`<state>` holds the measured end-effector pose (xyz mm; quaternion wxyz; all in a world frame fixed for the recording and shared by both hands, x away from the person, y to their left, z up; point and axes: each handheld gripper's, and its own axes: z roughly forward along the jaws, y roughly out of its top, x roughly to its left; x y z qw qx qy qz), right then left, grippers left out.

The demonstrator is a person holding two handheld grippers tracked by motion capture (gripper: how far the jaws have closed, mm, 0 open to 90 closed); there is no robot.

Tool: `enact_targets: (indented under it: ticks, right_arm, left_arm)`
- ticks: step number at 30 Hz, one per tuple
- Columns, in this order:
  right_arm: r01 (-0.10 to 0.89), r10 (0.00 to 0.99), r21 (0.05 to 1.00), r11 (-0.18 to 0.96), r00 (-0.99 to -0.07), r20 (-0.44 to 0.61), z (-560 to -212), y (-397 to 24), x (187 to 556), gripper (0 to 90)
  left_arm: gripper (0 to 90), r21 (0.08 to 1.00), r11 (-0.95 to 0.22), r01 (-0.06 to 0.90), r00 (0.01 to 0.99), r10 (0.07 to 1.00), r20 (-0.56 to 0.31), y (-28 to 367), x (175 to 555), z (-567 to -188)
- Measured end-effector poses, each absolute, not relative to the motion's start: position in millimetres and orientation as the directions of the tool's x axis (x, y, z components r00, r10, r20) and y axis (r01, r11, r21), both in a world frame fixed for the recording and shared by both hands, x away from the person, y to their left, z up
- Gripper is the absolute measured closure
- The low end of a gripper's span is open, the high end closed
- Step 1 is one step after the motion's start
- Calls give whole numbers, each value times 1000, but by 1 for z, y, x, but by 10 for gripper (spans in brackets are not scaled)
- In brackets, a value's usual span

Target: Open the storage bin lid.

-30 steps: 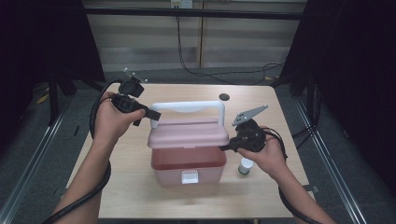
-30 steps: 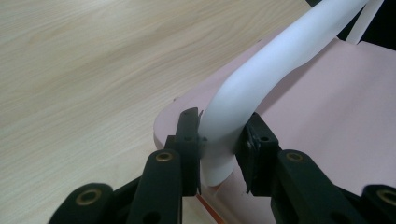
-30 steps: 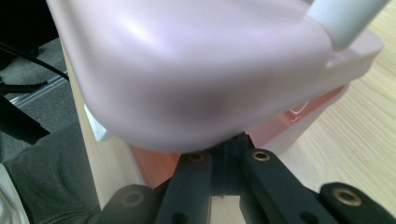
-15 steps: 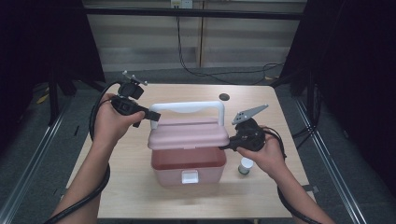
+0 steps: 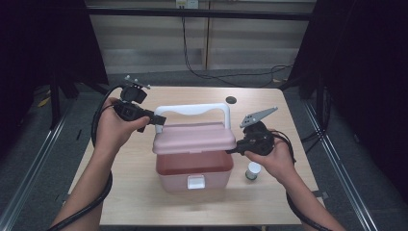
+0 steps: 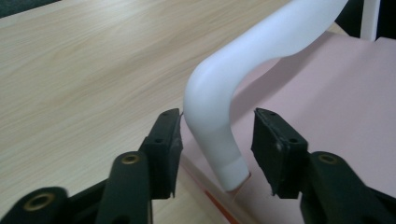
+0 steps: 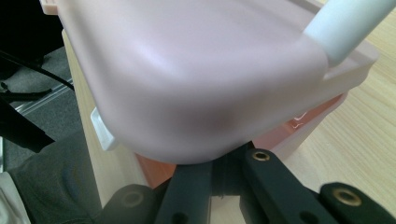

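Note:
A pink box [image 5: 192, 173] stands mid-table with a pale pink lid [image 5: 192, 137] and an upright white handle [image 5: 192, 109]. My left gripper [image 5: 161, 120] is at the handle's left end. Its jaws have just been opening and now straddle the handle's leg [image 6: 210, 116], with a gap at the right pad [image 6: 275, 154]. My right gripper [image 5: 233, 150] is at the lid's right edge. There its jaws [image 7: 224, 172] are shut together under the lid's corner [image 7: 187, 70], apparently pinching the rim, and their tips are hidden.
A small white-capped jar [image 5: 252, 171] stands just right of the box, under my right hand. A dark round spot [image 5: 231, 100] marks the wooden table [image 5: 130, 202] behind the box. Cables trail off both table sides.
Both hands and the box have kept their places. The left jaws look a little wider apart at the handle's end than before.

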<state>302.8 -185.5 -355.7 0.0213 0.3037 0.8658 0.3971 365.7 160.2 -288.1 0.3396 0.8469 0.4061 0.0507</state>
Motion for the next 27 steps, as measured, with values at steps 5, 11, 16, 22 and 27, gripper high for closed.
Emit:
enact_targets:
  ticks: [5,11,16,22,27]
  right_arm:
    - [508,543,701,501,-815,202,-355,-185,303,900]
    - [507,546,701,502,-814,198,-355,-185,303,900]
    - [508,547,702,499,-813,200,-353,-185,303,900]
    - [513,551,699,498,-810,201,-351,-184,303,900]
    - [511,553,703,495,-809,199,-348,-184,303,900]
  left_arm:
    - [438,621,-433,653,657,732,-181,169,363,-285]
    - [394,637,-411,652,638,751,-169,190,358,-281]
    - [388,609,-414,677,611,777,-150,209,355,-295]
    - [390,589,-410,696,600,783,-164,217,351,-314]
    - [390,581,-425,694,616,768,-174,214,347,-325]
